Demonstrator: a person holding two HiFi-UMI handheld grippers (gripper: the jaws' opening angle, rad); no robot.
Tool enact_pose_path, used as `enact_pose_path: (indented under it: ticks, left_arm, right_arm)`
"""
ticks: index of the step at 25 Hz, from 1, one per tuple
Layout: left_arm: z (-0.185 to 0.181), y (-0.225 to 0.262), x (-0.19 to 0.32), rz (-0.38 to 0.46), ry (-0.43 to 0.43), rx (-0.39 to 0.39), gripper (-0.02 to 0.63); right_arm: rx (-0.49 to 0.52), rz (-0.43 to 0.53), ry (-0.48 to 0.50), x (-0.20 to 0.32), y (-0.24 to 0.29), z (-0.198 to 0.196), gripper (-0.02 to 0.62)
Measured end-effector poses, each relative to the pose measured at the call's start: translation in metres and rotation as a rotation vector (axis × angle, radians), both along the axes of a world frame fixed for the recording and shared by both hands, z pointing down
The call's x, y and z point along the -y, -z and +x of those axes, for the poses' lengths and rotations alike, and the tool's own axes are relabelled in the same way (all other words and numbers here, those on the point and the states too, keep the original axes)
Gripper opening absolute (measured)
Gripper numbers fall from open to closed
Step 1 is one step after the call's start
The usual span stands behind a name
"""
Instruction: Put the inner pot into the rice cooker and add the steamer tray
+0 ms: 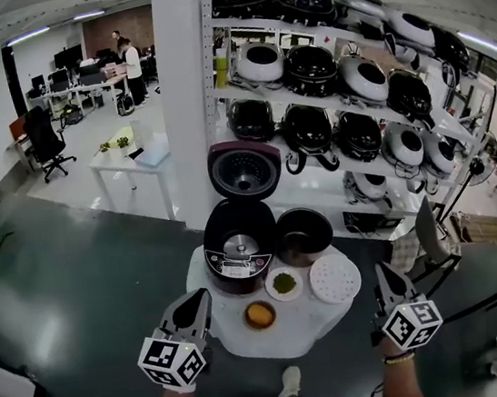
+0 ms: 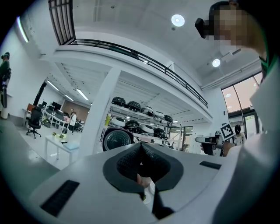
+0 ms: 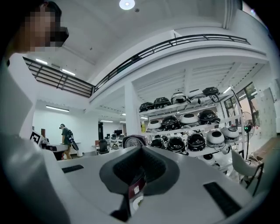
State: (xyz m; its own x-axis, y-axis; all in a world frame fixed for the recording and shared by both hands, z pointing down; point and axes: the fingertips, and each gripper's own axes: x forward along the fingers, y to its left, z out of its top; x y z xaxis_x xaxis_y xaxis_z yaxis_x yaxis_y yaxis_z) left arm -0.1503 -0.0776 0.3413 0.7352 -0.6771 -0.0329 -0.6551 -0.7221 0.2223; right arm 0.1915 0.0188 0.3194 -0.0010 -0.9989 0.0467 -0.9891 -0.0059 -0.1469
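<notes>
A dark red rice cooker (image 1: 241,254) stands on a small round white table (image 1: 290,334), its lid (image 1: 244,170) raised and its cavity empty. To its right sits the dark inner pot (image 1: 303,234). In front of the pot lies the white perforated steamer tray (image 1: 334,279). My left gripper (image 1: 196,303) is shut and empty at the table's left front edge. At the right front edge my right gripper (image 1: 383,277) is shut and empty too. In the left gripper view the jaws (image 2: 141,147) meet below the cooker lid (image 2: 117,140). The right gripper view shows closed jaws (image 3: 141,149).
A small dish of green grains (image 1: 284,282) and a bowl of yellow food (image 1: 259,314) lie on the table's front half. Behind stand a white pillar (image 1: 186,92) and shelves (image 1: 344,97) full of rice cookers. A white side table (image 1: 129,164) is at the left.
</notes>
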Motion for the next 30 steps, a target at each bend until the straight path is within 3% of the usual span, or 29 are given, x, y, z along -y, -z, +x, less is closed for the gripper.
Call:
enact_pose_path:
  ticks: [4,10,15,19,21,26,30]
  left_arm:
    - [0.029,0.003,0.025,0.010,0.009,0.000,0.021]
    - [0.078,0.019,0.060,0.060,0.044,0.030,0.021]
    - [0.107,0.029,0.079,0.073,0.068,0.026,0.021]
    - [0.115,0.024,0.085,0.043,0.051,0.010,0.021]
    - [0.114,0.027,0.083,0.035,0.027,-0.010,0.021]
    - [0.104,0.023,0.088,0.050,0.021,0.031,0.021]
    - [0.106,0.019,0.088,0.053,-0.003,0.038,0.021]
  right_arm:
    - [-0.008,0.018,0.027,0.035,-0.005,0.022,0.006]
    - [-0.004,0.046,0.148,0.102,0.005,0.054,0.008]
    - [-0.049,0.074,0.242,0.142,0.013,0.060,0.006]
    - [-0.059,0.052,0.261,0.159,0.006,0.057,0.001]
    - [-0.046,0.040,0.285,0.163,0.004,0.049,0.161]
    - [-0.040,0.048,0.293,0.170,0.002,0.032,0.438]
    - [-0.019,-0.003,0.288,0.177,-0.013,0.034,0.512]
